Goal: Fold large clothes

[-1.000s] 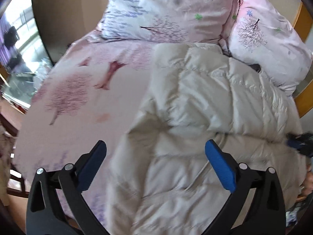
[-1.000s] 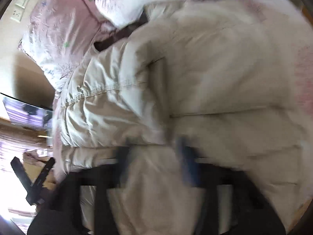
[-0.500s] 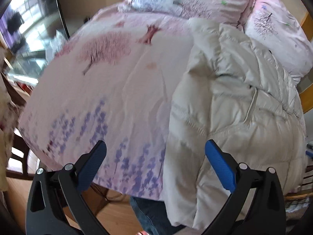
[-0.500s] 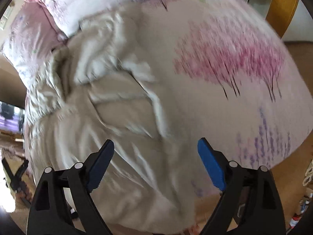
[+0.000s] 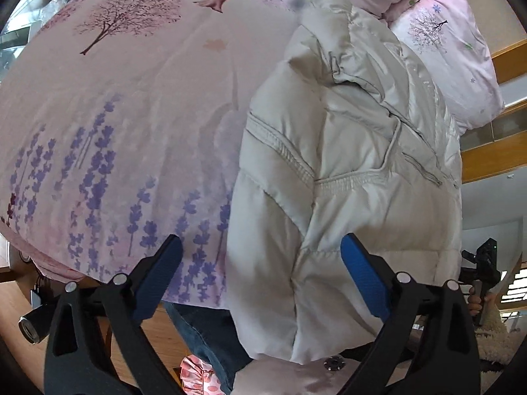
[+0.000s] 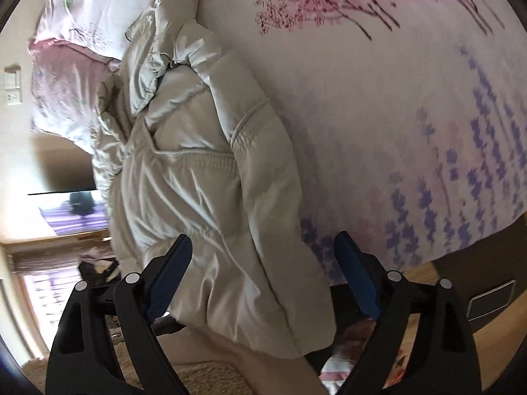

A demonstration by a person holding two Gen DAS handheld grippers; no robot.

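Note:
A cream puffer jacket (image 5: 346, 164) lies folded lengthwise along the right side of the bed, its lower end hanging over the near edge. In the right wrist view the jacket (image 6: 204, 177) runs up the left of the frame. My left gripper (image 5: 260, 263) is open and empty, hovering just off the jacket's hanging end. My right gripper (image 6: 263, 263) is open and empty, also just short of that end. The right gripper (image 5: 484, 263) shows at the far right of the left wrist view.
The bed is covered by a pink quilt (image 5: 131, 98) printed with trees and purple flowers. Pink pillows (image 5: 444, 33) lie at the head. A wooden frame (image 5: 494, 161) stands to the right. Wooden floor (image 5: 19, 329) and the person's jeans (image 5: 204, 339) are below the bed edge.
Both grippers have pulled back from over the jacket to the foot of the bed. The jacket has been folded narrower and now lies still.

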